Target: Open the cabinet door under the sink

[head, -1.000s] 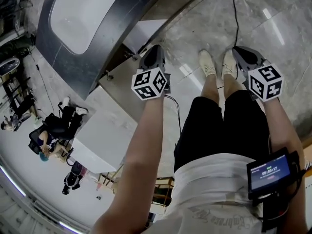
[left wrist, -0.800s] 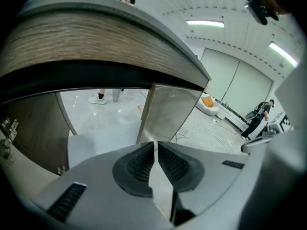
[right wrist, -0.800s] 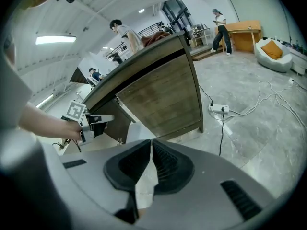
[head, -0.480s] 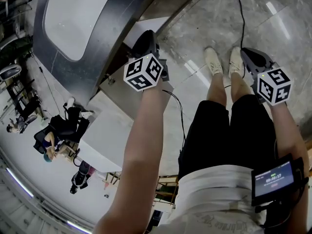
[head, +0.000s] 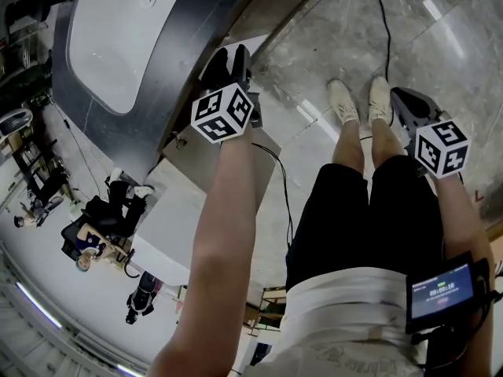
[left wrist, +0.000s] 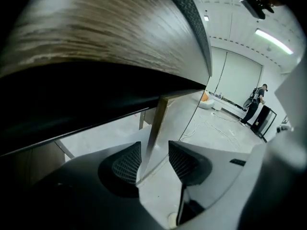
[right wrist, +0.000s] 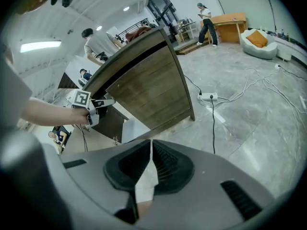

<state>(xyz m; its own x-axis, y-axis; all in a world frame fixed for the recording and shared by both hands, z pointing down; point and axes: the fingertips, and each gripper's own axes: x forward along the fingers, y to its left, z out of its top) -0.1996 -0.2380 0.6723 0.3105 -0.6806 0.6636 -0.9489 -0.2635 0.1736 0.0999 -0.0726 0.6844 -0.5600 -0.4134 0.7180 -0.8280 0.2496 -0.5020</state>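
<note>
The white sink point(head: 118, 38) sits in a dark counter point(head: 177, 85) over a wood-fronted cabinet point(right wrist: 153, 87). A cabinet door point(head: 255, 47) stands swung out, a pale panel point(right wrist: 135, 128) beside the dark inside. My left gripper point(head: 228, 60) reaches under the counter's edge. Its jaws have just been opening and stand apart point(left wrist: 154, 150), with the door's thin wooden edge point(left wrist: 156, 121) running between the pads, which do not press on it. My right gripper point(head: 402, 100) hangs low by the person's shoes, shut point(right wrist: 151, 150) with nothing in it.
A second pale panel point(head: 208, 163) lies out below the left gripper. A black cable point(head: 381, 22) and a power strip point(right wrist: 208, 96) lie on the grey stone floor. The person's shoes point(head: 339, 100) stand beside the right gripper. People stand far off point(right wrist: 206, 16).
The left gripper has moved up in the head view, closer under the counter's edge. The right gripper has stayed by the shoes.
</note>
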